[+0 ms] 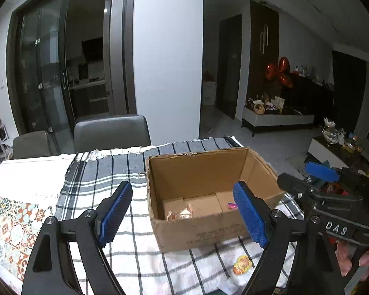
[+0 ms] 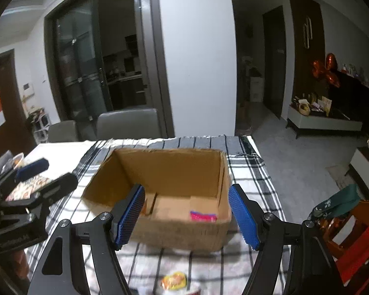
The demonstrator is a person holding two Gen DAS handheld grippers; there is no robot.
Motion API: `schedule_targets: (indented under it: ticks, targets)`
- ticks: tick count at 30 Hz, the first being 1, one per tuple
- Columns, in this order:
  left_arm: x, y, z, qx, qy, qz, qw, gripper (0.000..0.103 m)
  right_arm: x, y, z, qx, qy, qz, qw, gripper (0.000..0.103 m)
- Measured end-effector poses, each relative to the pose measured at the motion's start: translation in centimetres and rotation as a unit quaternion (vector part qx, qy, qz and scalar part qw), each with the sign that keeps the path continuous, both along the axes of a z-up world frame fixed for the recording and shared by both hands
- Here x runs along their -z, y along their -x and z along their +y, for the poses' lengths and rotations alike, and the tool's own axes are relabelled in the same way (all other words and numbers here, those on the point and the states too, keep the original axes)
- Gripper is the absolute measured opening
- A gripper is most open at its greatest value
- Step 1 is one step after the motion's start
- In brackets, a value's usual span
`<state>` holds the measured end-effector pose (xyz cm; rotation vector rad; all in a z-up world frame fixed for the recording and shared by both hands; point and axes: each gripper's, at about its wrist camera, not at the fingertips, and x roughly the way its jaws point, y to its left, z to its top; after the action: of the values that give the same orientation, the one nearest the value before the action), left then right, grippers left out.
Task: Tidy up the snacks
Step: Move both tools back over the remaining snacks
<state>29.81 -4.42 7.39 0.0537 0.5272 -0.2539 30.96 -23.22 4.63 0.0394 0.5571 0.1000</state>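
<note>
Both grippers wide open over a box of snacks.
Left gripper (image 1: pixel 182 215) and right gripper (image 2: pixel 187 217) hold nothing; their blue pads touch nothing. Between each pair sits the open cardboard box (image 1: pixel 209 172) with a pink snack packet (image 2: pixel 203 215) and a clear-wrapped snack (image 1: pixel 180 213) inside. At 6 o'clock from the box, a yellow snack (image 1: pixel 242 265) lies on the checked cloth (image 1: pixel 125 243). At 12 o'clock stand grey chairs (image 1: pixel 112 134) and a white pillar (image 1: pixel 167 56).

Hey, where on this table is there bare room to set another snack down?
Free: the checked cloth left of the cardboard box, toward the chairs, and much of the box floor. Crowded: the near edge, where a yellow snack packet lies before the box and both open grippers, left gripper and right gripper, hang.
</note>
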Motion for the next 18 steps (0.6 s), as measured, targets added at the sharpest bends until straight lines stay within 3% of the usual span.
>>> schedule_targets:
  ticks: [8,18]
  targets:
    - [-0.8,5.4,0.4,0.005,-0.013,-0.031,0.9994,0.084,-0.4,4.7,0.6,-0.015,-0.011,-0.017,1.000,0.071]
    - [0.5,11.8,1.0,0.028,-0.014,-0.037,0.9988,0.084,0.4,10.7,1.7,-0.040,-0.012,-0.028,0.999,0.071]
